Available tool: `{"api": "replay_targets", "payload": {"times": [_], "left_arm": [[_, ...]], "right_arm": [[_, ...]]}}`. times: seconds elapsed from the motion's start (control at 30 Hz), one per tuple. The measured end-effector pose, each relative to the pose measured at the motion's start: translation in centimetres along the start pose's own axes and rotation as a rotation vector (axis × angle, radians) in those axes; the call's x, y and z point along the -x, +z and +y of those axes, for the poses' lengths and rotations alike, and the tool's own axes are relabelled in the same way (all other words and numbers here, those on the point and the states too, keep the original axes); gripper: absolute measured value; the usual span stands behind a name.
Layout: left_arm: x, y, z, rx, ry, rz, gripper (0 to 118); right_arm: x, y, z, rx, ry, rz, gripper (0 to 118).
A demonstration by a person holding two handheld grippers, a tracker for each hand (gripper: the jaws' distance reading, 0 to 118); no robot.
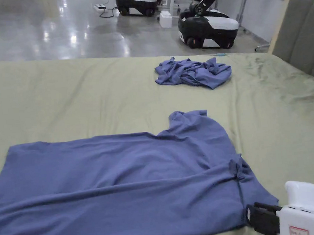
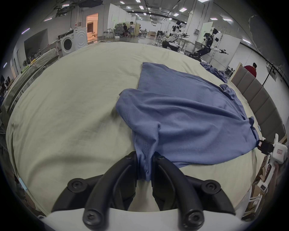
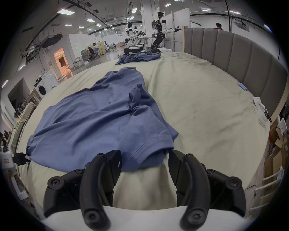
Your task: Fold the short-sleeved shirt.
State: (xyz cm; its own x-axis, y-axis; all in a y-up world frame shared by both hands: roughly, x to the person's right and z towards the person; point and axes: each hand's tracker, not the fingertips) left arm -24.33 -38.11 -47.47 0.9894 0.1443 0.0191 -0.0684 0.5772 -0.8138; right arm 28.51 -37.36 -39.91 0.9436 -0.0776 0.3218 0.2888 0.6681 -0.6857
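Note:
A blue short-sleeved shirt (image 1: 124, 187) lies spread and wrinkled on the pale green bed (image 1: 65, 96), its far sleeve (image 1: 191, 120) pointing away from me. In the left gripper view, my left gripper (image 2: 144, 157) is shut on a bunched piece of the shirt's hem (image 2: 145, 146), which rises into the jaws. My right gripper (image 3: 144, 157) stands open with the near sleeve's hemmed edge (image 3: 150, 145) lying between and just ahead of its jaws. In the head view that right gripper (image 1: 252, 217) sits at the shirt's near right corner.
A second blue garment (image 1: 193, 73) lies crumpled farther back on the bed. A padded grey headboard (image 1: 303, 34) runs along the right side. Wheeled robots (image 1: 208, 26) stand on the shiny floor beyond the bed. Bare sheet lies to the right of the shirt.

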Motion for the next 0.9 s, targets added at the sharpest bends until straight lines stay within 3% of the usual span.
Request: {"api": "replay_targets", "payload": {"times": [0.07,0.1,0.13,0.17,0.2,0.27,0.37,0.57,0.73,0.9], "left_arm": [[-0.1,0.1,0.0,0.002,0.0,-0.003,17],[-0.1,0.2,-0.1,0.002,0.002,-0.007,17],[0.0,0.3,0.1,0.003,0.007,-0.01,17],[-0.1,0.4,0.1,0.003,0.015,-0.012,17],[-0.2,0.6,0.1,0.002,0.022,-0.013,17],[-0.2,1.0,0.2,-0.005,0.026,-0.01,16],[-0.5,2.7,0.1,-0.044,0.031,-0.012,15],[-0.7,8.7,-0.1,-0.13,-0.011,-0.028,15],[0.1,10.6,-3.5,-0.088,-0.062,0.054,15],[1.2,9.2,-8.0,0.012,0.014,0.055,15]], "right_arm": [[0.3,-1.4,0.4,0.034,0.014,-0.004,67],[0.1,-2.1,0.6,0.048,0.025,0.0,58],[0.0,-2.5,0.7,0.059,0.033,0.02,33],[0.1,-2.5,0.8,0.072,0.027,0.094,19],[0.5,-2.3,0.9,0.061,-0.009,0.13,18],[0.5,-2.1,1.3,0.077,0.039,0.061,18],[0.1,-0.2,1.6,0.053,0.068,0.071,18],[-1.6,6.5,1.2,-0.008,0.028,0.101,16],[-3.5,9.8,-2.4,0.019,-0.015,0.06,16],[-4.3,9.4,-6.8,0.111,-0.035,0.028,15]]}}
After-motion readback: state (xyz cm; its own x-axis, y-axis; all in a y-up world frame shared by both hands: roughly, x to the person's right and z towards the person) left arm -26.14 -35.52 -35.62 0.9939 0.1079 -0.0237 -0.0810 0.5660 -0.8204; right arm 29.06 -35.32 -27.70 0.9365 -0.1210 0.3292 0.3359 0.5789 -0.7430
